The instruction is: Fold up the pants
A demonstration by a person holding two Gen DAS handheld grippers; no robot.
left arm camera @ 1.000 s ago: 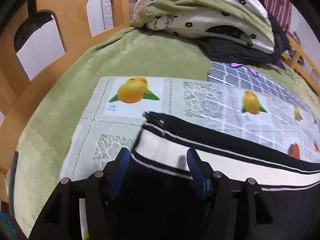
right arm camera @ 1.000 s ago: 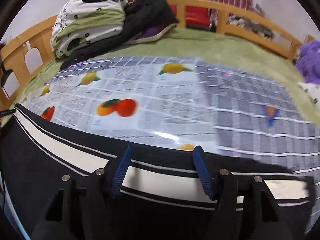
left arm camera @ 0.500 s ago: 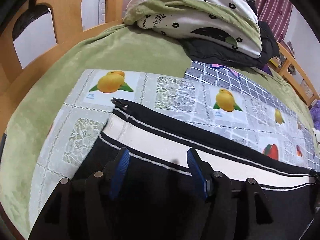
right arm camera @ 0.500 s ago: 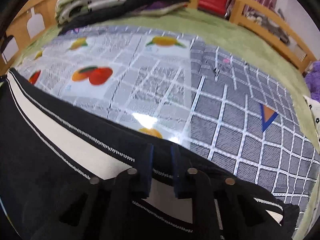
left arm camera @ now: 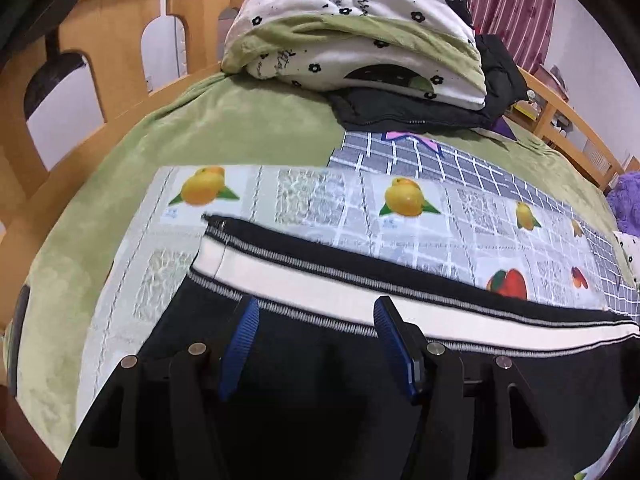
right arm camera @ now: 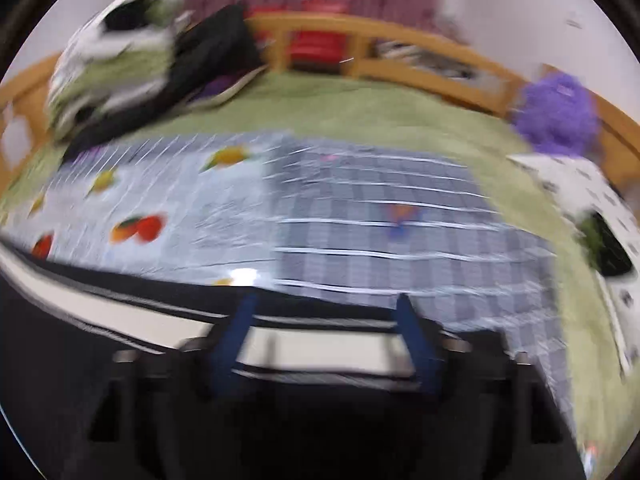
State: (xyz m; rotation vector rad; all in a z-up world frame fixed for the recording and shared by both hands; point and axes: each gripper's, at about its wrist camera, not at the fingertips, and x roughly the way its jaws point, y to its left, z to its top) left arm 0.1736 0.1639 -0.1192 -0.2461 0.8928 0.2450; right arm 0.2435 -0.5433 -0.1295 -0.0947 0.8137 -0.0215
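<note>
Black pants with a white side stripe [left arm camera: 304, 276] lie flat on a fruit-print mat [left arm camera: 312, 196] on the bed. My left gripper [left arm camera: 316, 312] is open, its blue fingers just above the black cloth near the stripe, close to the pants' left end. In the blurred right wrist view the same pants [right arm camera: 312, 348] lie under my right gripper [right arm camera: 326, 308], which is open with the stripe showing between its fingers, near the right end of the pants.
A folded floral quilt [left arm camera: 360, 40] and a dark jacket [left arm camera: 420, 112] are piled at the back. A wooden bed rail [left arm camera: 100, 80] runs along the left. A purple plush [right arm camera: 556, 112] and white pillow [right arm camera: 592, 208] sit at the right. A checked mat [right arm camera: 400, 232] lies beside the fruit mat.
My right gripper was shut on the pants' edge half a second ago and is now open, moving fast. My left gripper stayed open and drifted a little over the pants.
</note>
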